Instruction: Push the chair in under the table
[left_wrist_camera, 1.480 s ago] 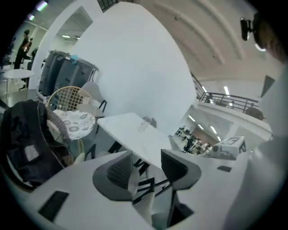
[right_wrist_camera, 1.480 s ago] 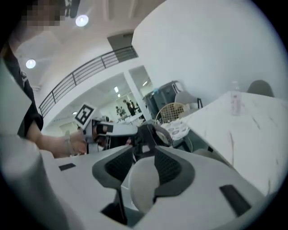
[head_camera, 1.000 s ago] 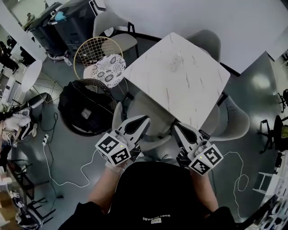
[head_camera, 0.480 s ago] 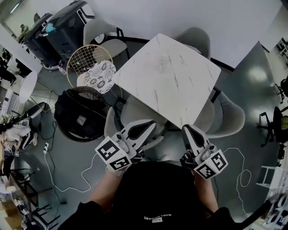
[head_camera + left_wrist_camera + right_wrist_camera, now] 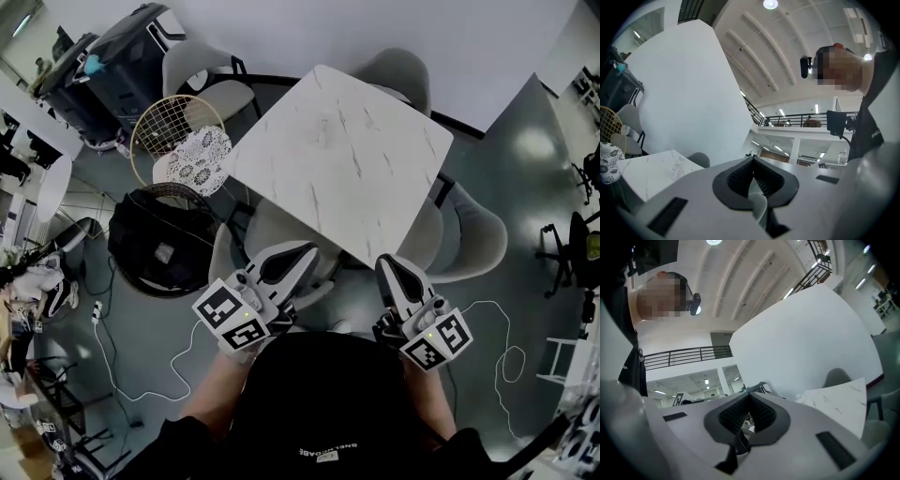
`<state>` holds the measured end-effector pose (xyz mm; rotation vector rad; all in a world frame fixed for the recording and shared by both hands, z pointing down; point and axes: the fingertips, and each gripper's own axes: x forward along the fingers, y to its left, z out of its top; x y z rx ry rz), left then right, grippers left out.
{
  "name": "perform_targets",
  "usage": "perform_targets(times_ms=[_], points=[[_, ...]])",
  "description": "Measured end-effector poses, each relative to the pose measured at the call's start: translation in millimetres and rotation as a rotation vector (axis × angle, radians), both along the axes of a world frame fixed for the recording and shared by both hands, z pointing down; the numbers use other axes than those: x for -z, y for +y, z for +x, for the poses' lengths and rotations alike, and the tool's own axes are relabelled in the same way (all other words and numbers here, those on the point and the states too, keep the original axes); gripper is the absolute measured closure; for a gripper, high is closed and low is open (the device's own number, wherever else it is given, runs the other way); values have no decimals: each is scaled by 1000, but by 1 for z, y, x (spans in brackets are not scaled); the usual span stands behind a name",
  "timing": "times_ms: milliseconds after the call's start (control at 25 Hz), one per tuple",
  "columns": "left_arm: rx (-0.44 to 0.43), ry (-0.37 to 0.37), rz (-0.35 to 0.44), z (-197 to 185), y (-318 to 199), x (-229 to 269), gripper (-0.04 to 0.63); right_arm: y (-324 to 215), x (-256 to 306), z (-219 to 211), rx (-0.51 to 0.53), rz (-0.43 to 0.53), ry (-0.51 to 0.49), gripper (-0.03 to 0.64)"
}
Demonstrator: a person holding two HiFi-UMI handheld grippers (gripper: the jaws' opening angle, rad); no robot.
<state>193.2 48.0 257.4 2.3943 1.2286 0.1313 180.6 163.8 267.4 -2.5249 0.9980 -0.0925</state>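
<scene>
Chair [image 5: 258, 234] sits mostly under the table [image 5: 347, 159], so the job looks nearly done. Left gripper [image 5: 302, 253] and right gripper [image 5: 390, 267] are both closed, holding nothing.

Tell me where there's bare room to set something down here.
The marble tabletop looks bare. The floor right of it, beyond the grey chair, is open too. Left is crowded: wire chair, black bag.

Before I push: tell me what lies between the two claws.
The gray chair, partly under the table, lies between the left claw and right claw, in the head view.
</scene>
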Motion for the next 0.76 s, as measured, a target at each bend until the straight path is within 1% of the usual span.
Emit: perform_targets(times_ms=[200,520,760], points=[[17,-27,-35,6,-5,1,589,0,-7,6,9,18,-32,604],[19,-53,-34,8,-12,-5,589,-7,-10,13,15,36,-41,604],[16,-50,-27,9,-15,-2,589,-12,-8,16,21,41,-40,604]])
